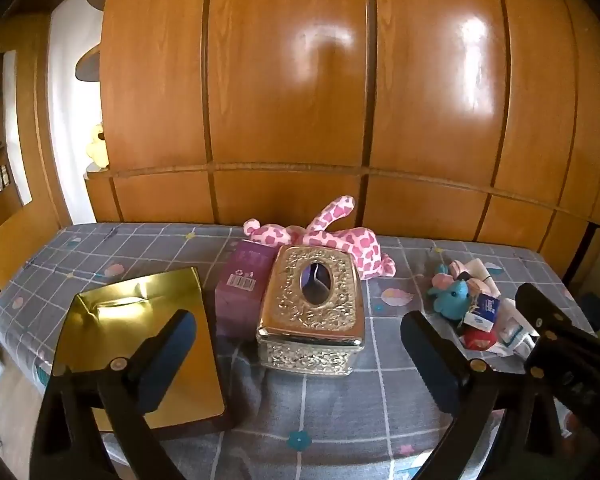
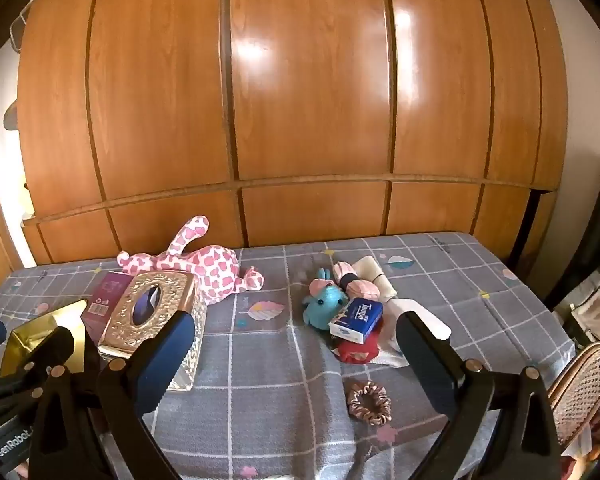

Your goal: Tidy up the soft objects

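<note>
A pink-spotted plush (image 1: 332,236) (image 2: 208,270) lies at the back of the grey checked bedsheet (image 2: 260,360). A blue plush (image 1: 456,296) (image 2: 326,304) sits in a small pile with a blue tissue pack (image 2: 356,320), a red soft item (image 2: 356,352), pink rolled pieces (image 2: 358,286) and white cloths (image 2: 424,320). A pink scrunchie (image 2: 368,398) lies alone nearer me. My left gripper (image 1: 300,336) stands open and holds nothing, in front of the gold tissue box (image 1: 312,304). My right gripper (image 2: 296,340) is open and holds nothing, just short of the pile.
A purple carton (image 1: 240,292) stands left of the tissue box (image 2: 152,312), and a shiny gold bag (image 1: 140,340) (image 2: 48,336) lies further left. A wooden wardrobe (image 2: 300,100) backs the bed. A wicker chair (image 2: 584,384) stands at the right edge.
</note>
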